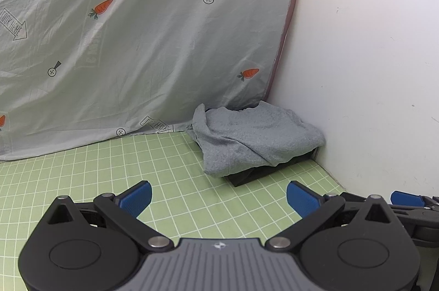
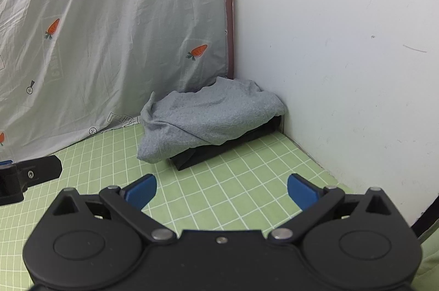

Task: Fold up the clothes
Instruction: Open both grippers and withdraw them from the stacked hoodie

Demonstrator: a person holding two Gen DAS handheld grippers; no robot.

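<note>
Reading "LOOK HERE" on carrot-print sheet (image 1: 123, 30), grey garment (image 1: 255, 137) below

Everything's sitting back in the corner — the loosely folded garment (image 1: 255, 137) is lying on top of a flat folded piece (image 1: 255, 174), on the checked sheet (image 1: 170, 167). The hanging printed cloth (image 1: 137, 30) is running behind and to the left, the wall (image 1: 370, 58) closing in on the right — both grippers well in front.
</note>
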